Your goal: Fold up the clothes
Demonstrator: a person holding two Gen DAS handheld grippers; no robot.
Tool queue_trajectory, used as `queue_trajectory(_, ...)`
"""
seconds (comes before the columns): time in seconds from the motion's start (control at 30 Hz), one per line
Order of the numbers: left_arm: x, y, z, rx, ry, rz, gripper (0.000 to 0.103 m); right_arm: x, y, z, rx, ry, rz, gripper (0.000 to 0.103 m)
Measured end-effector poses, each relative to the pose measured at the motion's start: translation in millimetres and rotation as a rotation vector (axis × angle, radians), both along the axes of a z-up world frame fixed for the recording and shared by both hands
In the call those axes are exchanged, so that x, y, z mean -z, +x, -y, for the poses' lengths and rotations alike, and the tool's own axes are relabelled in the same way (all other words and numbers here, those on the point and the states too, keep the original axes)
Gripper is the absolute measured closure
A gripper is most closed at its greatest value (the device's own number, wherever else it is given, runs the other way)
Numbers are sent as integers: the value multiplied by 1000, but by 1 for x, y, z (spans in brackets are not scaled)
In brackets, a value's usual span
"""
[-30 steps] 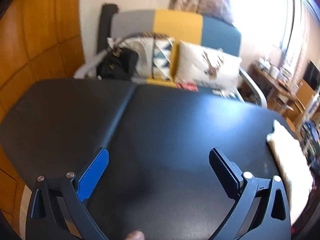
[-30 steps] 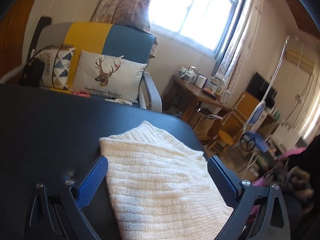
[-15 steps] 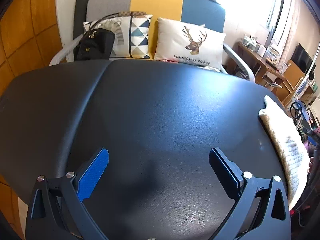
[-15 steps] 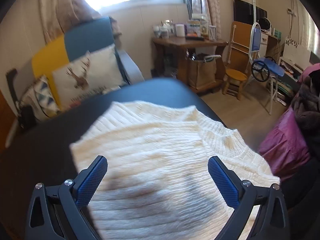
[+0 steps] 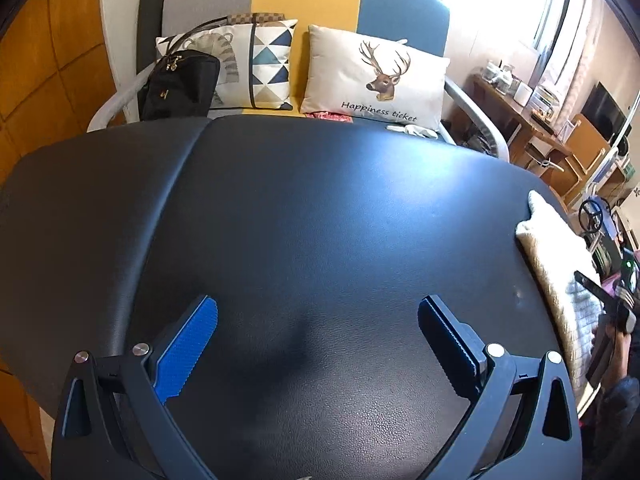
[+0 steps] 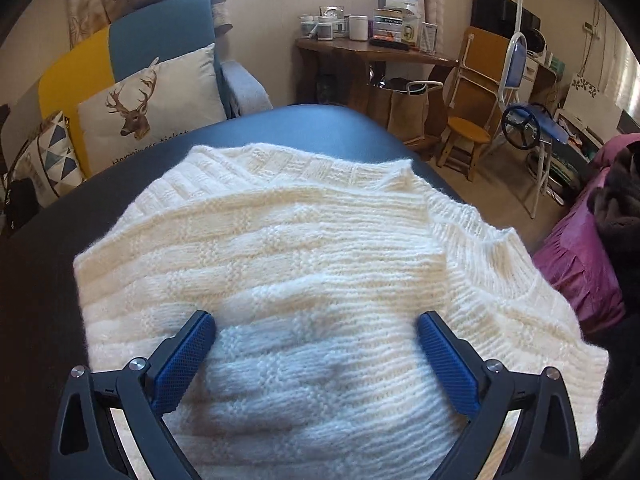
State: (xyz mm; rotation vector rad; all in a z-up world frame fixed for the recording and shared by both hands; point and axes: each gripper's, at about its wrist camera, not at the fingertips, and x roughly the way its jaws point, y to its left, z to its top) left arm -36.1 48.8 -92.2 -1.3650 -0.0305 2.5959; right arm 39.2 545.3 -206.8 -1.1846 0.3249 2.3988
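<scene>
A cream knitted sweater (image 6: pixel 304 248) lies folded on the black padded table (image 6: pixel 36 264), at its right end. My right gripper (image 6: pixel 316 332) is open and hovers low over the sweater, its blue pads (image 6: pixel 184 356) spread wide above the knit. In the left wrist view the sweater (image 5: pixel 560 256) shows at the table's far right edge. My left gripper (image 5: pixel 318 320) is open and empty above the bare black table (image 5: pixel 320 208), well left of the sweater.
A sofa with a deer cushion (image 5: pixel 372 76), a patterned cushion and a black bag (image 5: pixel 180 84) stands behind the table. A wooden desk (image 6: pixel 376 52), a stool (image 6: pixel 466 128) and a purple heap of clothes (image 6: pixel 580 256) lie to the right, beyond the table edge.
My right gripper has swung right and moved down closer over the sweater. My left gripper has tilted and drawn back, so more of the table and sofa shows.
</scene>
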Motion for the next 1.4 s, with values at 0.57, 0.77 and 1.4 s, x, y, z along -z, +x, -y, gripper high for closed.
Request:
queue_trajectory(0.57,-35,7,4,19,67,-49,1,6,-7,39,-96,107,74,1)
queue_trajectory(0.77,-34,10,6,6,82,-48,1,-4,5,27,-63,-26,-15,5)
queue_trajectory(1.4,-26,10,-9,70,79,-56,1,-25,25,7,-51,-77,-46,94)
